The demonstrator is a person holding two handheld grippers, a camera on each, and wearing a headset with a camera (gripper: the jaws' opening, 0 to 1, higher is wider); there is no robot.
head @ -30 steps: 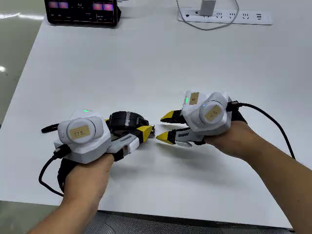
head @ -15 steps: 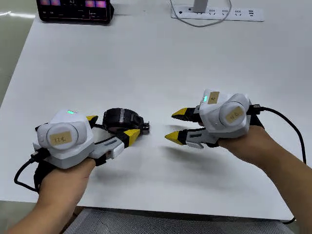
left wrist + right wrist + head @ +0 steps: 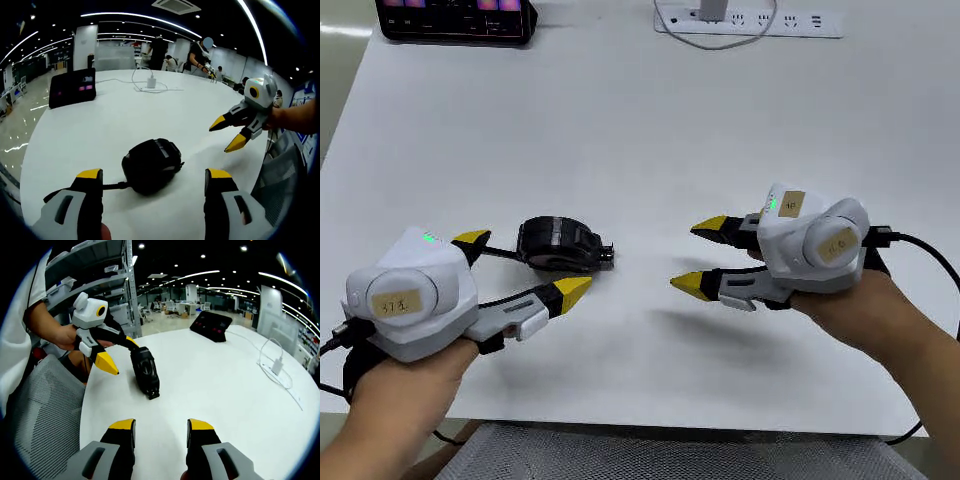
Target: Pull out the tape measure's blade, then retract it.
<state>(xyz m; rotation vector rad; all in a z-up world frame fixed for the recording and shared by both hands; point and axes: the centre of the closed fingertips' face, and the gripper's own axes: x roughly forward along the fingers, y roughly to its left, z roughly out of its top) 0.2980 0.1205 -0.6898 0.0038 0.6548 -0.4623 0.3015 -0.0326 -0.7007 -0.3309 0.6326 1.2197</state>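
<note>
Our left hand-held gripper (image 3: 522, 262) and right hand-held gripper (image 3: 699, 255) both gape empty; we judge the black round tape measure (image 3: 555, 243) rigid, weighty and slick, best clamped across its case.

Open-plan office or lab hall. Long white counter (image 3: 620, 120) carries white power strip (image 3: 750, 20) and black device with glowing screen (image 3: 455, 20). Dark ceiling, long curved light strips (image 3: 135, 17). Grey metal shelving rack (image 3: 100, 275) (industrial look), grey mesh chair (image 3: 45, 410), standing people (image 3: 159, 50) at far desks.
</note>
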